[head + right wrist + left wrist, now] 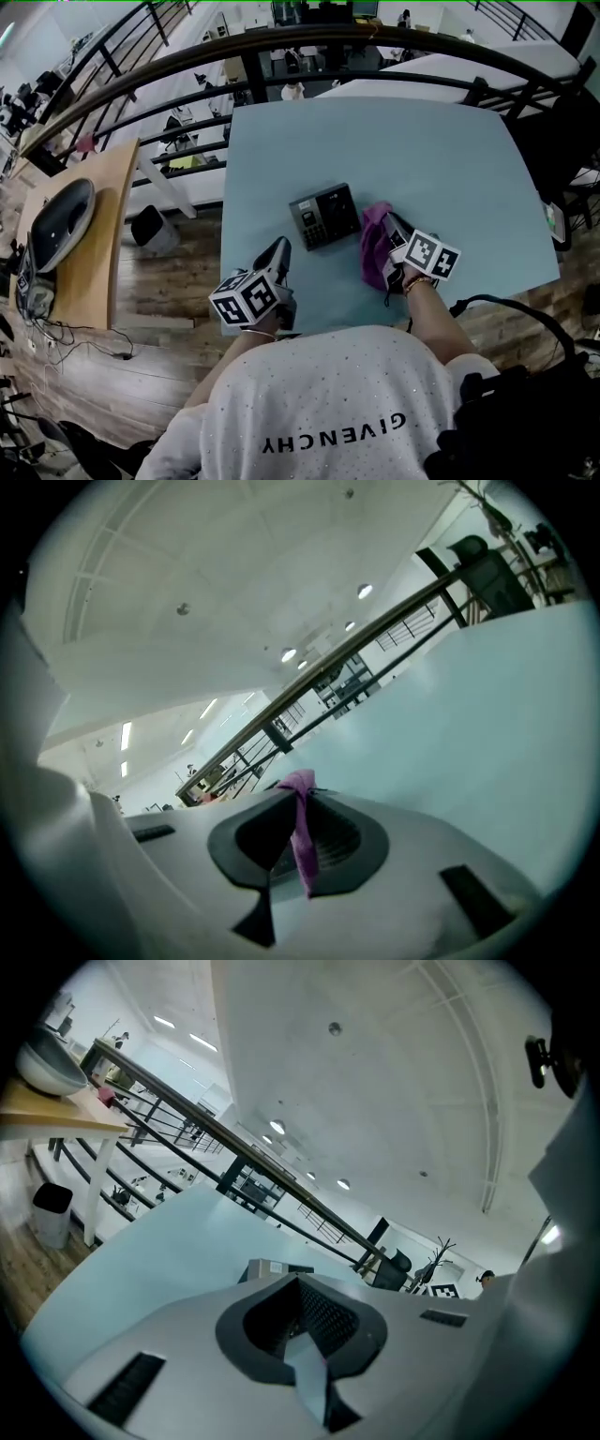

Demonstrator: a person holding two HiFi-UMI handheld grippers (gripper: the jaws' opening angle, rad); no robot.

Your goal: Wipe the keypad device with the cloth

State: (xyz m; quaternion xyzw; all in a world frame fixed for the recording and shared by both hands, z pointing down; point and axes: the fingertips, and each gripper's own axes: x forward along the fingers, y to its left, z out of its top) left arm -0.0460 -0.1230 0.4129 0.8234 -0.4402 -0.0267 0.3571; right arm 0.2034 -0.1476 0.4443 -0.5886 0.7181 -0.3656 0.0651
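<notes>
Jaws of the right gripper (394, 232) clamp the cloth (373, 246); those of the left gripper (298, 1283) sit together, empty. We see the keypad (325, 217) lying unheld on the surface (422, 159), just beside the cloth. Risk: wiping pressure may slide the keypad, since nothing braces it; the thin pinch may slip.

keypad device (324, 217) on table (450, 159) | cloth (375, 248) right of it, in right gripper (394, 228)
</notes>
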